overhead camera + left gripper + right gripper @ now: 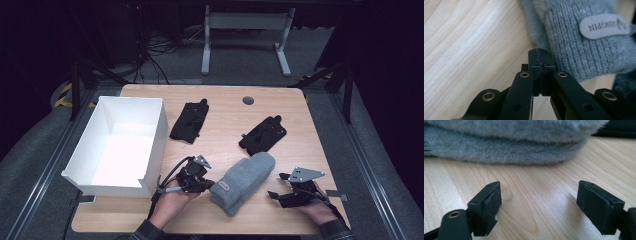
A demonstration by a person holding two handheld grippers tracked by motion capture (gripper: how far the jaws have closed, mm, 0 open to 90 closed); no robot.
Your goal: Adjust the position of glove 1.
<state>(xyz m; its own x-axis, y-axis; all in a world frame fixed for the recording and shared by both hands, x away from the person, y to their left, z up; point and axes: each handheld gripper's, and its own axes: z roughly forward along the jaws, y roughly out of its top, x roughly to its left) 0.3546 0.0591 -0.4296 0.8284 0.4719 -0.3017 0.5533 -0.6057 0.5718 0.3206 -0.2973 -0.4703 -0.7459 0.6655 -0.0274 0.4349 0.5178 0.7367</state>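
A pair of grey knitted gloves (242, 180) lies stacked at the front middle of the wooden table (225, 110). My left gripper (207, 184) sits right at their left side, at the cuff end. In the left gripper view the jaws (539, 53) are pressed together with nothing between them, their tips beside the ribbed cuff (584, 52) and its oval label. My right gripper (275, 196) rests on the table to the right of the gloves. Its jaws (540, 195) stand wide apart, with the fluffy glove edge (511, 145) a short way ahead of them.
A white open box (115, 182) stands at the table's left. Two black gloves (189, 121) (263, 134) lie farther back, left and right of centre. A round grommet (248, 100) sits near the far edge. Bare wood lies between the grey gloves and the right edge.
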